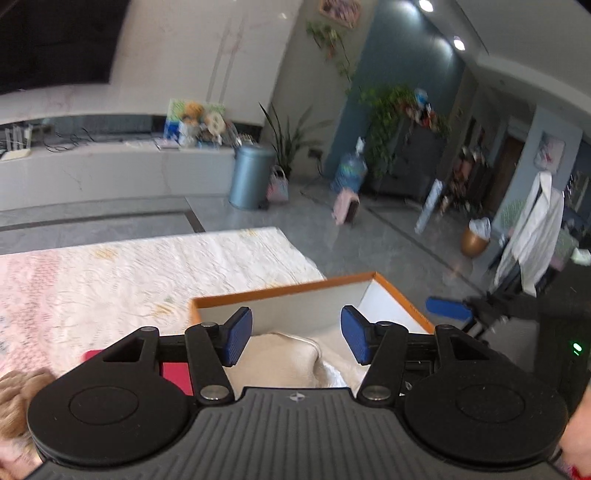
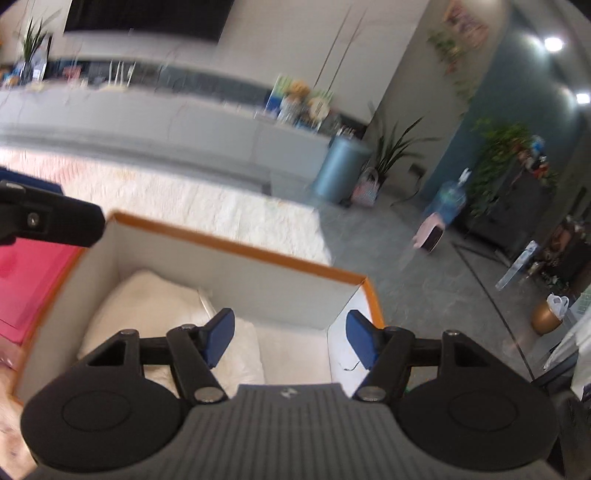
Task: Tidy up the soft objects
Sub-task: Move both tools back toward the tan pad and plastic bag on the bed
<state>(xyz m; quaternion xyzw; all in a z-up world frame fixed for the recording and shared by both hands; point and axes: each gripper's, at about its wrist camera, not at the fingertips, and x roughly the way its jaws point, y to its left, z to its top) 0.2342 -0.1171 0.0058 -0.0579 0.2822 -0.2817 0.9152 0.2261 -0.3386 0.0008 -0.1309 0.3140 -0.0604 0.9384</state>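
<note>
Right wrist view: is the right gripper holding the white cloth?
No. The right gripper stands open and empty above the white cloth, which lies inside the box.

1. No words, brand names or numbers can be read in either view.
2. The one sign that shows is a small pale emblem, a round cross-like mark, on the ribbed grey body of the left gripper (image 1: pixel 296 336) (it sits at the middle of the top edge, with no lettering beside it).
3. A similar small pale emblem stands on the ribbed grey body of the right gripper (image 2: pixel 289 339), too blurred to make out its shape.
4. The framed picture (image 1: pixel 340 11) on the far wall and the colourful box (image 1: pixel 176 120) on the long counter carry printing, but nothing legible.
</note>
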